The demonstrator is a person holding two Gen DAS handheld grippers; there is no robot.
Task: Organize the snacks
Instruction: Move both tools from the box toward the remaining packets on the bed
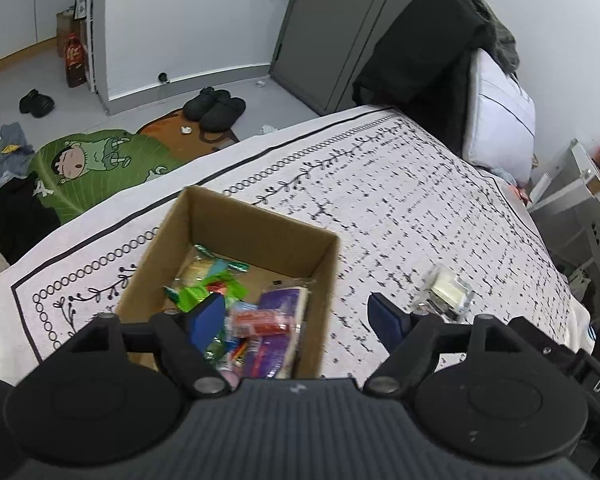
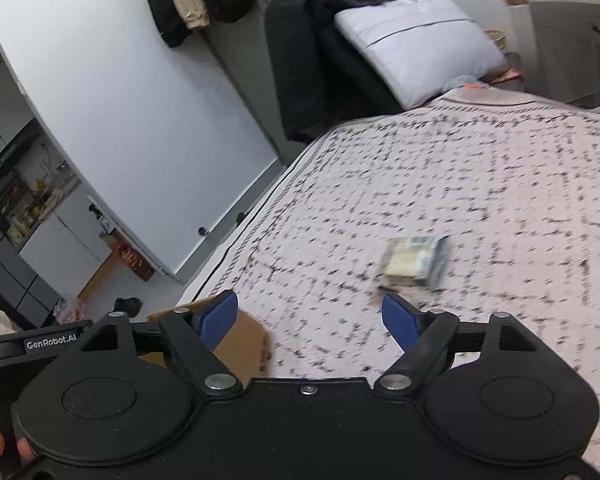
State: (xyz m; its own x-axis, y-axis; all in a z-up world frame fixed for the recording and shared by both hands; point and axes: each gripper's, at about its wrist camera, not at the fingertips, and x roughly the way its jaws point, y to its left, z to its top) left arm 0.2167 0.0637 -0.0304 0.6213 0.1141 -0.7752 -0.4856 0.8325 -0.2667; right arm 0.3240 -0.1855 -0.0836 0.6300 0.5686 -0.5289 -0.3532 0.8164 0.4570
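On the bed (image 2: 460, 184) a clear packet (image 2: 414, 261) lies centre-right; the right gripper (image 2: 310, 316), wide open and empty like the left gripper (image 1: 296, 316), should straddle it squarely, then carry it to the box (image 1: 256, 224)

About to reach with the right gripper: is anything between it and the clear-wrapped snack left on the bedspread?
Nothing visible. The right gripper is open, and only bare bedspread lies between it and the clear-wrapped snack. The cardboard box sits off to its left, out of the path.
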